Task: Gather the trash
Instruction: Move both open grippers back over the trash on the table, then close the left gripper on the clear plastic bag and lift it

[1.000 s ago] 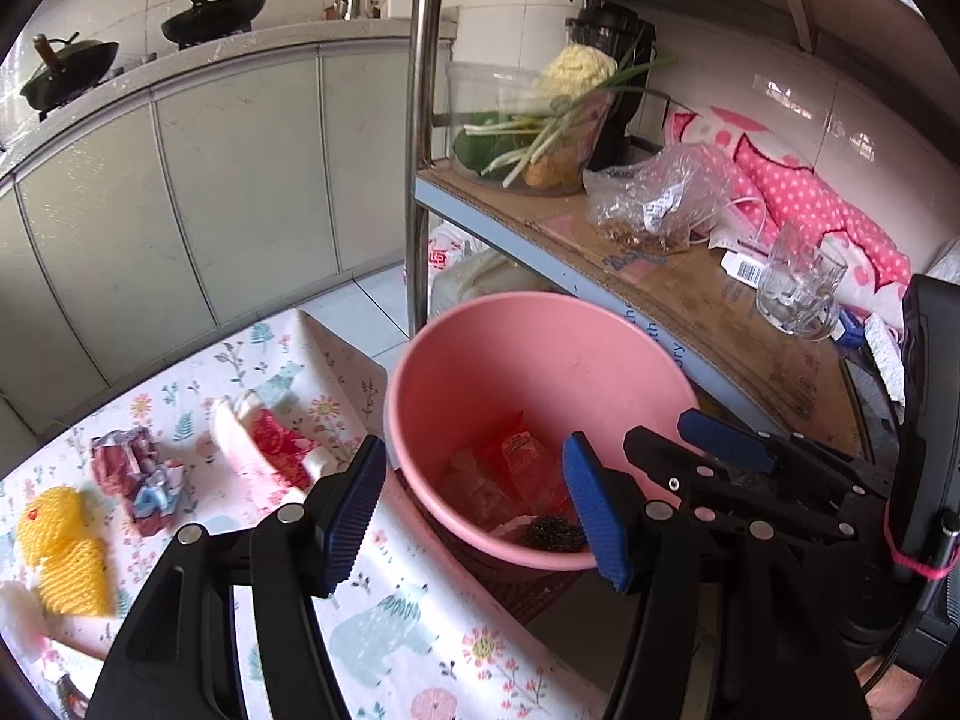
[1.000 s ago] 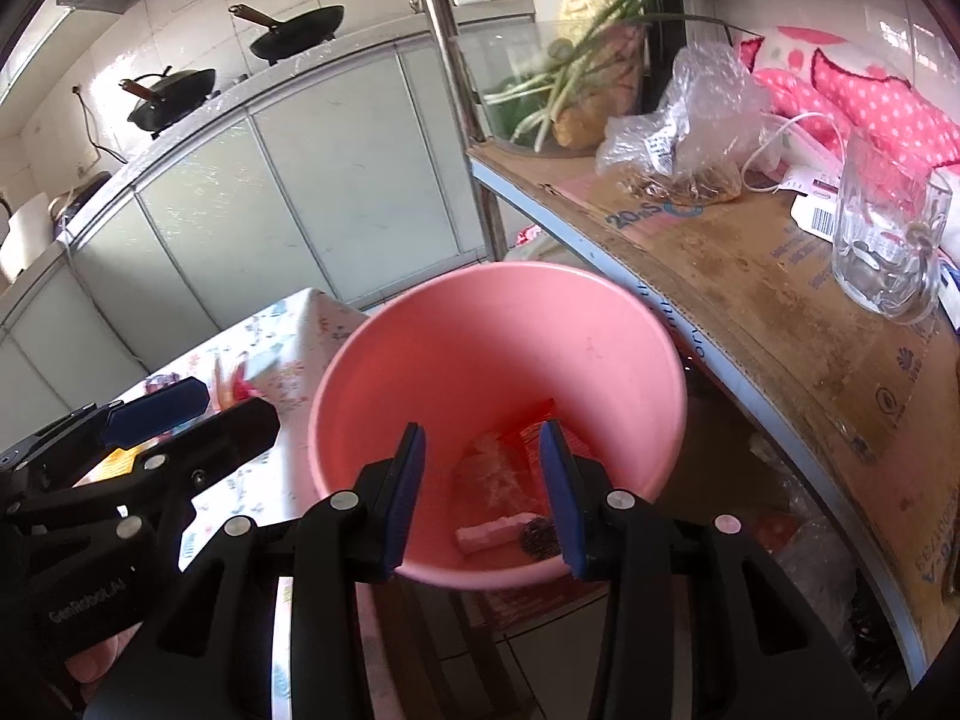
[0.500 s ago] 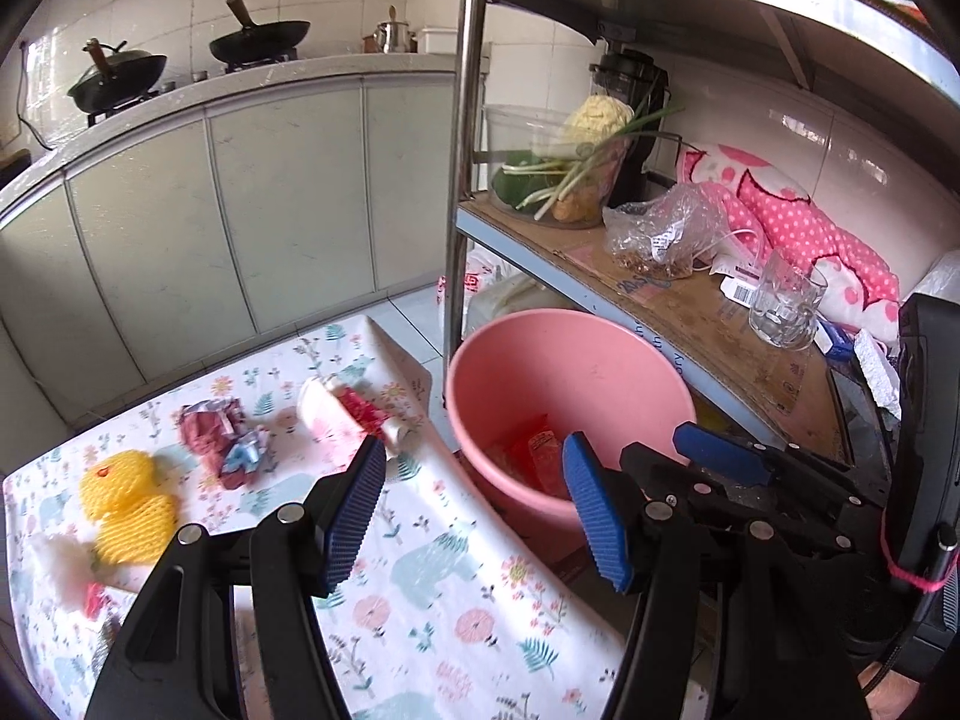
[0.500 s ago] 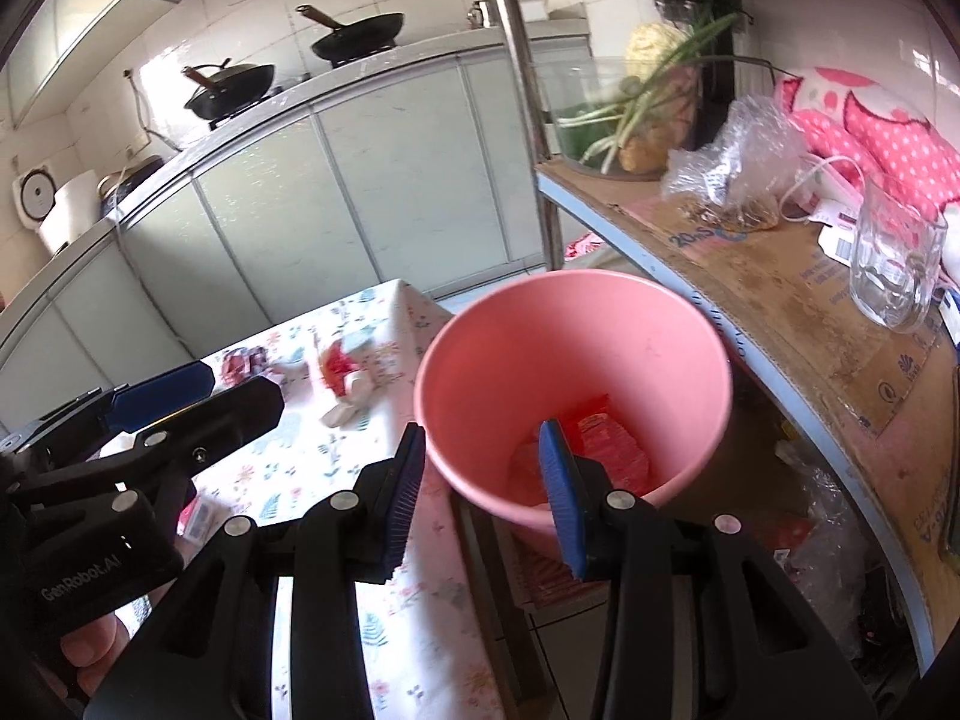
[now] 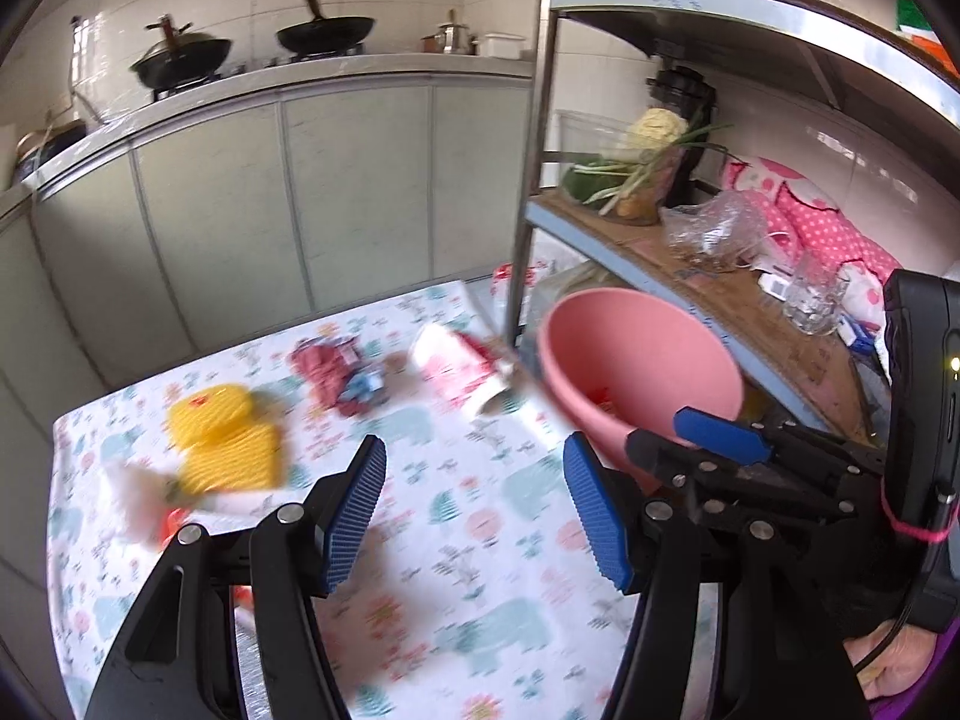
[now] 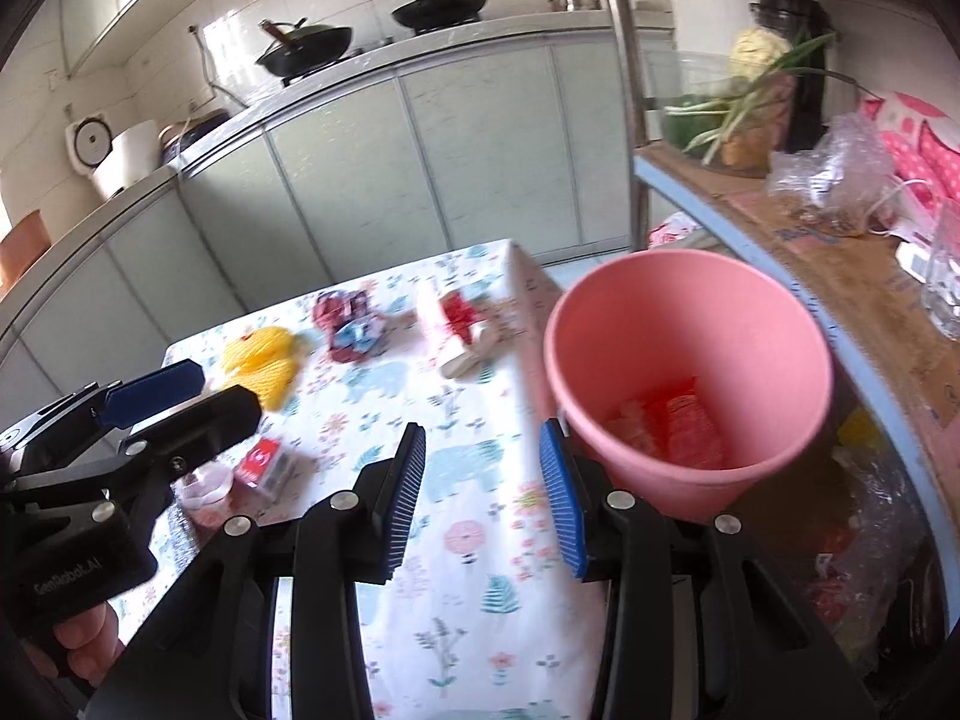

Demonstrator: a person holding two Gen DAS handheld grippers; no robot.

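A pink bucket (image 6: 690, 360) with red wrappers at its bottom stands just off the table's right edge, also in the left wrist view (image 5: 636, 360). On the patterned tablecloth lie yellow foam nets (image 6: 264, 366) (image 5: 222, 438), a crumpled red-and-blue wrapper (image 6: 351, 327) (image 5: 336, 372), a white-and-red carton (image 6: 459, 324) (image 5: 462, 369), a small red pack (image 6: 264, 462) and a small cup (image 6: 207, 489). My left gripper (image 5: 474, 510) hovers open over the cloth with nothing between its fingers. My right gripper (image 6: 483, 486) is open and empty, left of the bucket.
A metal shelf rack (image 6: 840, 276) stands right of the bucket with vegetables, a plastic bag and a glass mug (image 5: 816, 300). Kitchen cabinets (image 6: 420, 156) with pans on the counter run along the back. A hand (image 6: 78, 642) holds the left gripper.
Both grippers have pulled back from above the bucket toward the left, over the table. More of the cloth and its trash has come into view. Both jaws kept the same width.
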